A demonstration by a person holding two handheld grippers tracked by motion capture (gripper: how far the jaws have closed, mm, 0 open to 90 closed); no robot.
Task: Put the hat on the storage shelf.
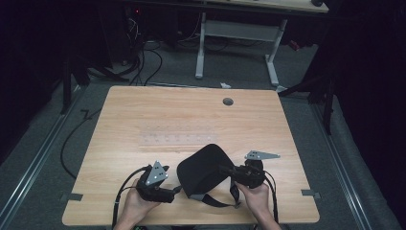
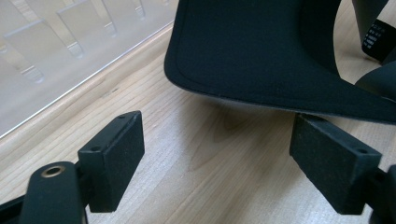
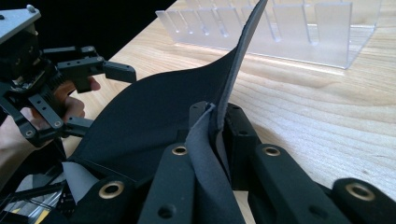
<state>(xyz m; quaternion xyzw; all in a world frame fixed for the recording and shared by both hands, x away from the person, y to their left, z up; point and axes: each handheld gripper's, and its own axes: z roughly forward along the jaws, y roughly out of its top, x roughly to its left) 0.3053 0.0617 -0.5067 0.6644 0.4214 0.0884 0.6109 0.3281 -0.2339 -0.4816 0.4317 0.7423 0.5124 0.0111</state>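
Observation:
A black fabric cap (image 1: 203,167) with a trailing strap (image 1: 218,200) lies at the near middle of the wooden table (image 1: 191,115). My right gripper (image 1: 226,169) comes in from the right and is shut on the cap's edge. In the right gripper view its jaws (image 3: 217,116) pinch a fold of the fabric (image 3: 154,116), which rises in a curved flap. My left gripper (image 1: 174,190) is open just left of the cap. In the left gripper view its pads (image 2: 116,154) stand wide apart, with bare wood between them and the cap's rim (image 2: 261,56) just beyond.
A clear plastic slotted rack (image 1: 174,139) lies flat behind the cap, also seen as the rack (image 3: 280,28) and the rack (image 2: 56,56). A round cable hole (image 1: 228,101) sits near the table's far edge. Cables and a desk frame (image 1: 237,43) are on the floor beyond.

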